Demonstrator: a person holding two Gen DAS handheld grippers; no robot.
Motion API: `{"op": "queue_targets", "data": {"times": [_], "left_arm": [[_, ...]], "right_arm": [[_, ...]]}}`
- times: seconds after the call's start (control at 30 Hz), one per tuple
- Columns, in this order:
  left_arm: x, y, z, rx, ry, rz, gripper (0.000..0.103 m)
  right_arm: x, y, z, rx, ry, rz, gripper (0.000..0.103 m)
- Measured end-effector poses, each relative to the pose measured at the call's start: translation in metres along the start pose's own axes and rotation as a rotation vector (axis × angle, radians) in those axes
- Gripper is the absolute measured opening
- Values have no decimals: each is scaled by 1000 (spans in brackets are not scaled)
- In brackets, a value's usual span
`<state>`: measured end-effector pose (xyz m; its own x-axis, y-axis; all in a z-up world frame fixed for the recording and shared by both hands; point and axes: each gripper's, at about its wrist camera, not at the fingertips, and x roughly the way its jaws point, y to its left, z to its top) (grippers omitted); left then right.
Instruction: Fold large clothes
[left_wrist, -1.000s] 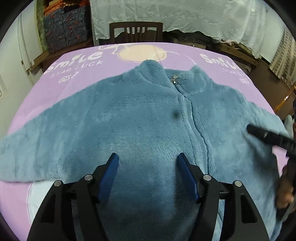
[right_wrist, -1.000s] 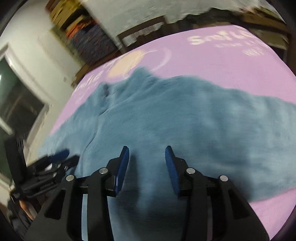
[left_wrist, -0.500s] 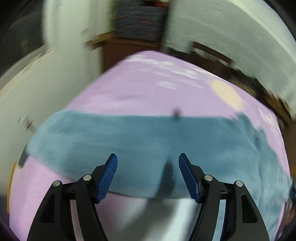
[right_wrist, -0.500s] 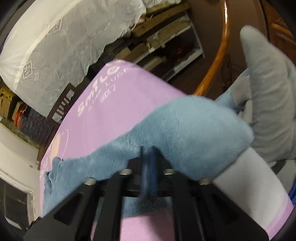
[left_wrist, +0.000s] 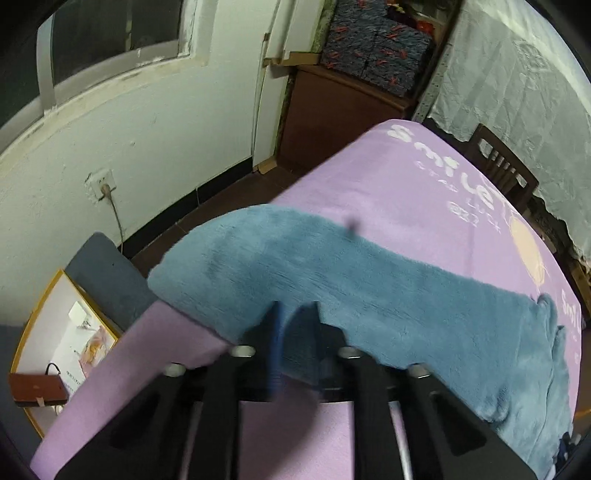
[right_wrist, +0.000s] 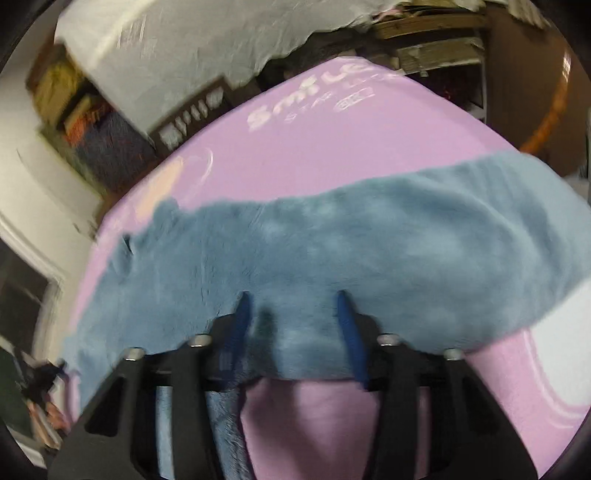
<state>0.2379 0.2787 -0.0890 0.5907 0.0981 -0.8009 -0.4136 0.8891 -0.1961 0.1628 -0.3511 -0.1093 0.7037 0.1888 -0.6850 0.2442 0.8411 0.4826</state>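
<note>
A blue fleece jacket lies spread on the purple table cover (left_wrist: 406, 184). In the left wrist view its sleeve (left_wrist: 369, 295) runs across the cover to the table's left edge. My left gripper (left_wrist: 295, 314) is at the sleeve's near edge, its jaws closing with a fold of fleece pinched between them. In the right wrist view the other sleeve (right_wrist: 369, 240) stretches toward the right. My right gripper (right_wrist: 293, 306) stands open over that sleeve's near edge. Fleece lies between its blue pads (right_wrist: 347, 325) but is not squeezed.
A white wall with a socket (left_wrist: 103, 184) stands left of the table. A framed board (left_wrist: 62, 332) and a brown bag (left_wrist: 37, 391) lie on the floor below. A wooden chair (left_wrist: 502, 173) and a white sheet (right_wrist: 184, 48) stand behind the table.
The left view swung from the jacket's front to its left sleeve, and the left jaws narrowed onto the sleeve's edge. The right jaws spread wider over the right sleeve.
</note>
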Motion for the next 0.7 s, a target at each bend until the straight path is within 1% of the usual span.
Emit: {"op": "queue_targets", "data": {"times": [0.03,0.07,0.1,0.13,0.17,0.2,0.27,0.3,0.37,0.4,0.47,0.53,0.57,0.6,0.63,0.7], "left_arm": [[-8,-13,-5,33,-15,-17,52],[-14,-23,-11,63,-27,-37,58],[-26,-46,-19,129,-37,-79,62],[-33,-66,-26,183,-41,-109,64],[-41,-88,-35,239,-45,-138,70],[-50,-118,-46,310,-46,-168,75],[-60,-170,-69,418,-23,-222,79],[-62,-191,-80,459,-2,-257,83],[-58,-223,-103,520,41,-305,85],[-54,-232,-113,539,52,-306,85],[-39,-246,-131,575,81,-271,85],[-13,-247,-142,568,158,-231,85],[-14,-246,-145,573,122,-235,88],[-18,-245,-148,586,87,-219,88],[-17,-245,-149,590,94,-214,89],[-15,-244,-147,581,103,-229,90]], "right_arm": [[-9,-8,-1,33,-12,3,42],[-25,-17,-1,66,-52,14,44],[-41,-24,-1,80,-95,17,44],[-52,-31,-2,86,-118,8,45],[-67,-39,-3,97,-142,-13,47],[-74,-46,-3,110,-150,-25,49],[-87,-66,-6,156,-145,-45,49],[-92,-76,-9,189,-141,-51,49],[-98,-95,-12,251,-138,-54,49],[-95,-100,-10,282,-137,-52,49],[-94,-115,-14,351,-130,-43,49],[-89,-126,-16,413,-114,-39,50],[-83,-128,-15,436,-105,-45,50],[-77,-127,-13,444,-105,-49,49],[-75,-127,-10,451,-119,-62,49],[-72,-127,-4,476,-140,-81,48]]}}
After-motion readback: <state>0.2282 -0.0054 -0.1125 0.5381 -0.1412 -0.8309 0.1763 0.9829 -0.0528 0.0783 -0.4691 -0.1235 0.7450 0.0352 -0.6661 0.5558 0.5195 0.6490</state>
